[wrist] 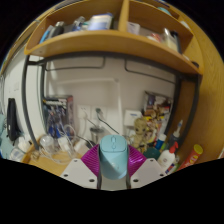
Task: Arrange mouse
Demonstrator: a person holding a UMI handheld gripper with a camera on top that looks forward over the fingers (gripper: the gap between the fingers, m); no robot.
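A light blue computer mouse (113, 155) sits between the magenta pads (92, 160) of my gripper (113, 164). Both pads press against its sides, and it is held up off the desk, with its scroll wheel facing up and its front pointing away from me. The wooden desk (45, 158) lies well below and beyond it.
A wooden shelf (110, 40) with boxes and clutter hangs overhead. The white wall behind has cables and small items. Bottles and colourful objects (160, 130) crowd the right of the desk, and several small things (50, 145) lie at its left.
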